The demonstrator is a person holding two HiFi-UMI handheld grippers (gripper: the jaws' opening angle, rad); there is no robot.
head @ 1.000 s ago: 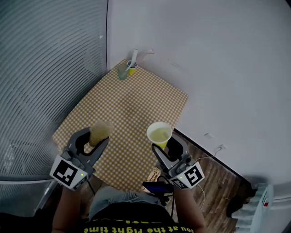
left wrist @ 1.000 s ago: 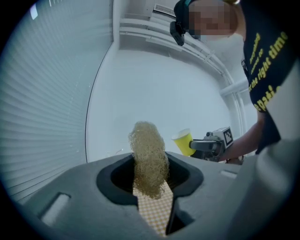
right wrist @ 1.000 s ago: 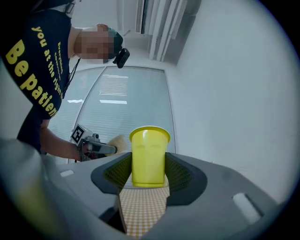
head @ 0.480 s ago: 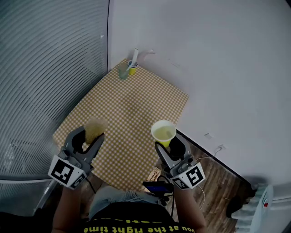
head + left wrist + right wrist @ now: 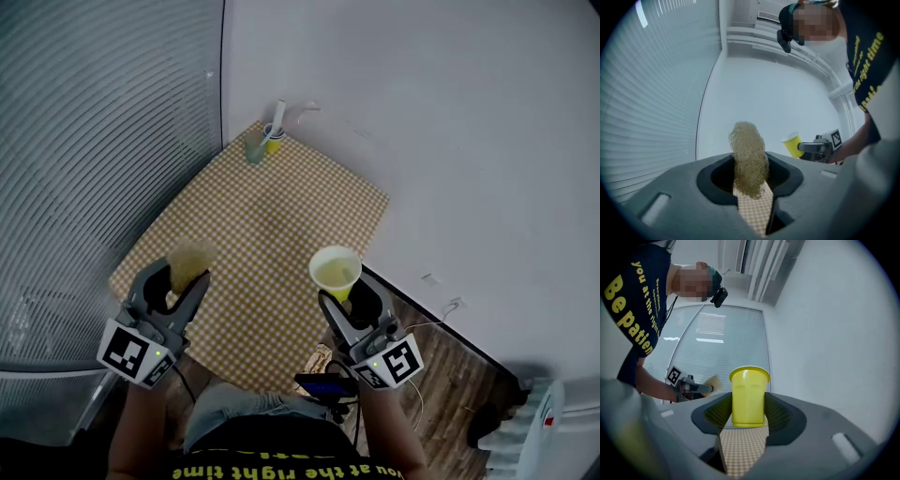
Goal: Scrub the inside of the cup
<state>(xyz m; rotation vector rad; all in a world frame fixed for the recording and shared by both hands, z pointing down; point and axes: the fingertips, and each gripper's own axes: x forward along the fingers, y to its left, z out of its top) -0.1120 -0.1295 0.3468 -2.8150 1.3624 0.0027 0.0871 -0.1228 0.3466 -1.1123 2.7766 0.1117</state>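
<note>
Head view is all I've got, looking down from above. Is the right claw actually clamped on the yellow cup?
Observer: Yes. In the right gripper view the yellow cup stands mouth up between the jaws of the right claw, and both jaws press on its sides.
Operator: And the scrubber on the left?
Observer: The left gripper view shows the scrub pad pinched upright in the left claw, with its top rising well above the jaws.
Operator: Is the cup resting on the table?
Observer: It seems lifted. In the left gripper view it hangs side-on in front of the white wall, off to the pad's right and apart from it.
</note>
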